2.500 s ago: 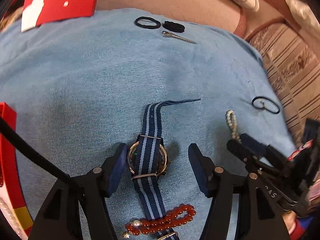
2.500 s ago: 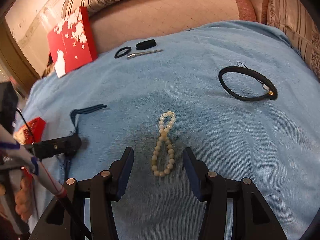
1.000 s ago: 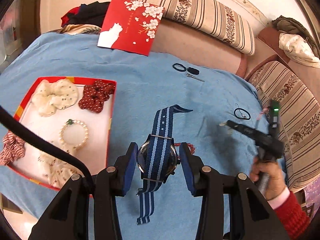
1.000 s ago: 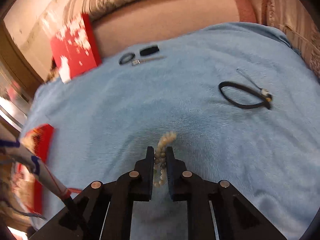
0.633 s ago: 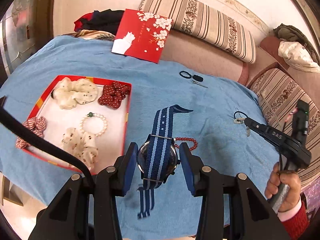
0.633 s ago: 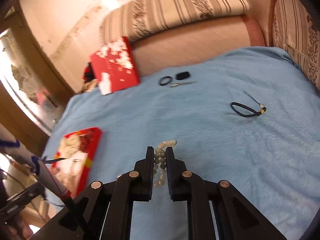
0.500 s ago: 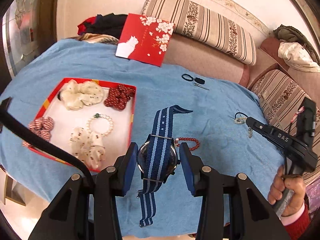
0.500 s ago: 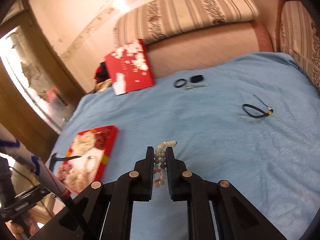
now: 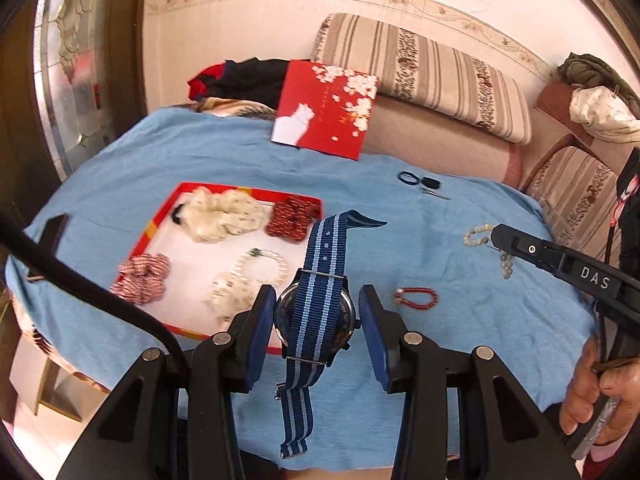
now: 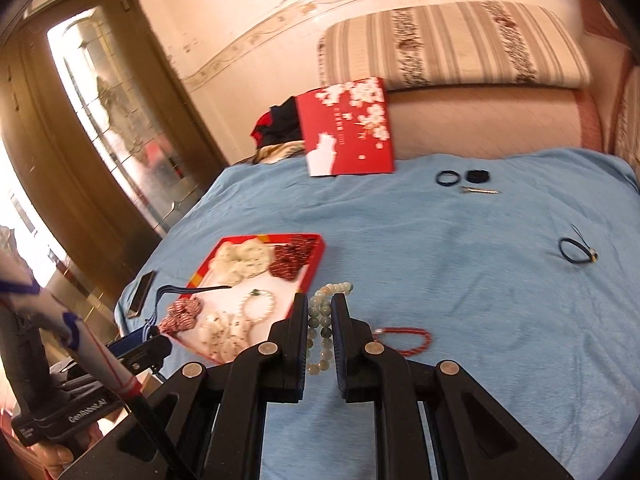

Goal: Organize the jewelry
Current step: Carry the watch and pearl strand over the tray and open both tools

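My left gripper (image 9: 316, 320) is shut on a watch (image 9: 316, 312) with a blue striped strap and holds it high above the blue cloth. My right gripper (image 10: 320, 320) is shut on a pale green bead bracelet (image 10: 322, 320), also lifted; it also shows in the left wrist view (image 9: 476, 236). A red-rimmed tray (image 9: 160, 216) with scrunchies and a pearl bracelet (image 9: 262, 266) lies at the left; it also shows in the right wrist view (image 10: 316, 258). A red bead bracelet (image 9: 416, 296) lies on the cloth.
A red box lid (image 9: 324, 108) leans against the sofa at the back. A black hair tie, a black clip and a metal hairpin (image 10: 478, 190) lie at the far side. Another black hair tie (image 10: 576, 250) lies at the right. A phone (image 10: 142, 294) lies left of the tray.
Both grippers closed on their items, the watch and the green beads, and lifted them well above the cloth. The view has widened and the tray has come into sight.
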`<action>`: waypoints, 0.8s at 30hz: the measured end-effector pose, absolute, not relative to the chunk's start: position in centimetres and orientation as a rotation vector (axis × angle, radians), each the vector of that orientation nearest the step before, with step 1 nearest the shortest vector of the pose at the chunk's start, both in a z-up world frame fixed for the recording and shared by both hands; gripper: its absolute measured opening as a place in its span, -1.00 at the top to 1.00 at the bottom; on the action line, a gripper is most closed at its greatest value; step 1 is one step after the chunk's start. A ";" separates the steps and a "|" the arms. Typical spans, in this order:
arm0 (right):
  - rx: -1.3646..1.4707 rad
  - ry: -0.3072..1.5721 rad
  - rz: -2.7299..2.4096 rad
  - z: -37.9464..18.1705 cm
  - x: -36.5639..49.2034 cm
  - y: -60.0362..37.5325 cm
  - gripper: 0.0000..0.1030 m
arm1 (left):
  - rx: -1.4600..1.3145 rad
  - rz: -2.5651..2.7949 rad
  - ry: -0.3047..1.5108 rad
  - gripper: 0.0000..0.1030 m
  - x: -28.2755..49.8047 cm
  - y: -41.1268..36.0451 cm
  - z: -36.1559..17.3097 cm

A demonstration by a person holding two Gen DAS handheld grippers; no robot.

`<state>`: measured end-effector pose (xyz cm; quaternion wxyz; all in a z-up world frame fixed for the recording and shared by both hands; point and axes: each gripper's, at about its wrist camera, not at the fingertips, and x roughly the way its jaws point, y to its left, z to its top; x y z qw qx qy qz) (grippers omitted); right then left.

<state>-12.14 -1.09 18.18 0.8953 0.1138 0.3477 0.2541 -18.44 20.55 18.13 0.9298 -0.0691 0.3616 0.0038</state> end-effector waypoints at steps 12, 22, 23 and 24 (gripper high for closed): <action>0.152 0.751 0.610 18.6 -10.8 6.5 0.76 | -0.108 0.074 0.749 0.19 -17.1 25.8 17.4; 0.112 0.775 0.658 18.1 -8.8 11.2 0.76 | -0.075 0.073 0.769 0.19 -14.2 29.4 17.5; 0.109 0.778 0.661 18.0 -8.7 11.6 0.76 | -0.072 0.072 0.771 0.19 -13.8 29.8 17.5; 0.104 0.783 0.663 17.9 -8.5 12.1 0.76 | -0.071 0.070 0.775 0.19 -13.4 30.1 17.4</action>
